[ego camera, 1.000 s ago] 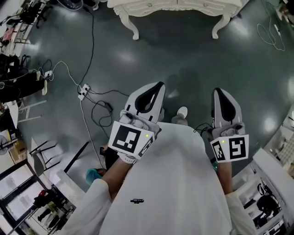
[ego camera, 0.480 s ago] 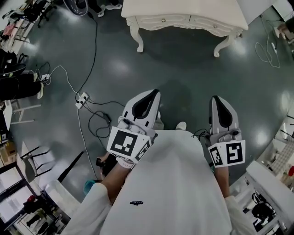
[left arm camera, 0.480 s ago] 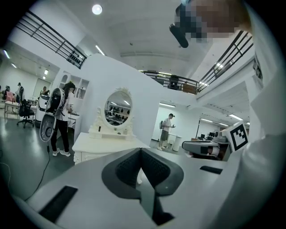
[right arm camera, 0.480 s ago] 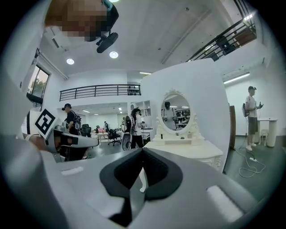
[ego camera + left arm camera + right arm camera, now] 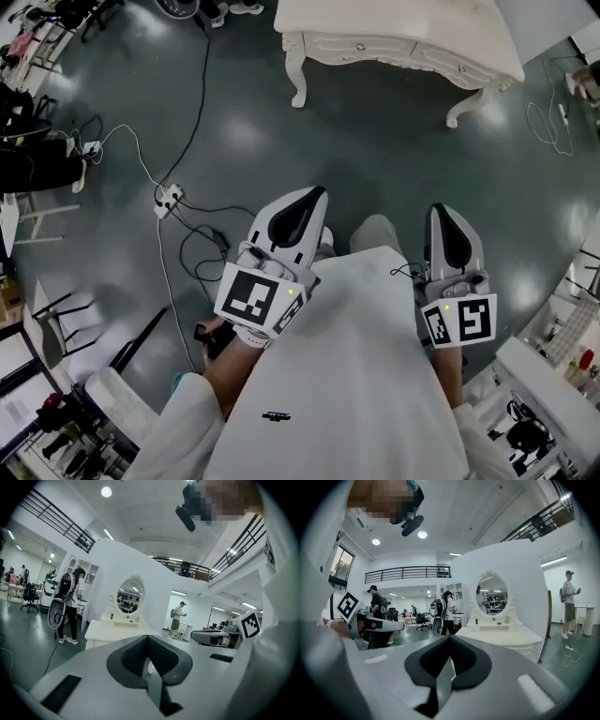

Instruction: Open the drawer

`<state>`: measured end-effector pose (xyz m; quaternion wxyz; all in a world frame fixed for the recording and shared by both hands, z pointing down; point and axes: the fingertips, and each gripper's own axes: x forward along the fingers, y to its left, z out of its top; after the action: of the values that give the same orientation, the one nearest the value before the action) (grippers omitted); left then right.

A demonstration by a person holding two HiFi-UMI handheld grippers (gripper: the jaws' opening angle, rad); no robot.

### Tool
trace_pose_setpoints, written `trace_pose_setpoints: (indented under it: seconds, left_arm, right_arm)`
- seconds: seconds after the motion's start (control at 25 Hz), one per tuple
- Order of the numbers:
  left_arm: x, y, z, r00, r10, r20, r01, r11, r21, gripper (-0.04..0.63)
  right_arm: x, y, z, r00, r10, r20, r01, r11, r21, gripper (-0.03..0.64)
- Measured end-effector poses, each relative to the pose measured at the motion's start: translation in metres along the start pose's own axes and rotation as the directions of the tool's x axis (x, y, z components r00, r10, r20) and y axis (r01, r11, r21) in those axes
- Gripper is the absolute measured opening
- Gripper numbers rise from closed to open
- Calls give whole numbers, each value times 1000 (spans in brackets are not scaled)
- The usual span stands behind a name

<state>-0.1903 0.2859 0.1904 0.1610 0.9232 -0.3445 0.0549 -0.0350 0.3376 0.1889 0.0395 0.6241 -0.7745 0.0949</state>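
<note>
A white carved dressing table (image 5: 403, 28) stands at the top of the head view, with small knobs on its drawer fronts (image 5: 359, 45). Both grippers hang over the dark floor in front of the person, well short of the table. My left gripper (image 5: 317, 191) is shut, its jaws meeting with nothing between them. My right gripper (image 5: 439, 207) is likewise shut and empty. The left gripper view shows the table (image 5: 117, 630) and its oval mirror (image 5: 129, 596) ahead. In the right gripper view the same table (image 5: 506, 637) and mirror (image 5: 493, 592) stand ahead to the right.
Cables and a power strip (image 5: 169, 199) lie on the floor to the left. Chairs and clutter line the left edge, and white shelving (image 5: 534, 412) sits at bottom right. People stand near the table (image 5: 70, 606) and further back (image 5: 177, 616), and another (image 5: 569, 604) to the right.
The dressing table has come further into the head view and shifted right as the person moves towards it. Both grippers travel along with the person, jaws still shut.
</note>
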Motion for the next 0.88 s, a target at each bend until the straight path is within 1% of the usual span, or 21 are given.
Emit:
trace_pose_setpoints:
  seconds: [0.24,0.32,0.56,0.68,0.88]
  left_arm:
    - [-3,22,-4,1000,18,-6,-18,999,-41,9]
    - [2,27,-4,1000,19,-11,-20,999,-43,9]
    - [29,39,-4,999,32,-37,-33,999,-33,9]
    - [48,49,-2,998,43,-54,-46,998,-43,9]
    - [98,69,12,996,43,-76,-46,998,-35,9]
  right_arm:
    - [18,13,0,1000,11,-22,-12,1000,-5,11]
    - [25,12,2,1000,17,-24,-17,1000,-2,11]
    - [47,-7,-7,999,32,-41,-31,999,29,11]
    - [68,-22,-10,998,39,-50,-36,998,53,11]
    - [116,-54,-3,997,57,-56,-53,997,59,11]
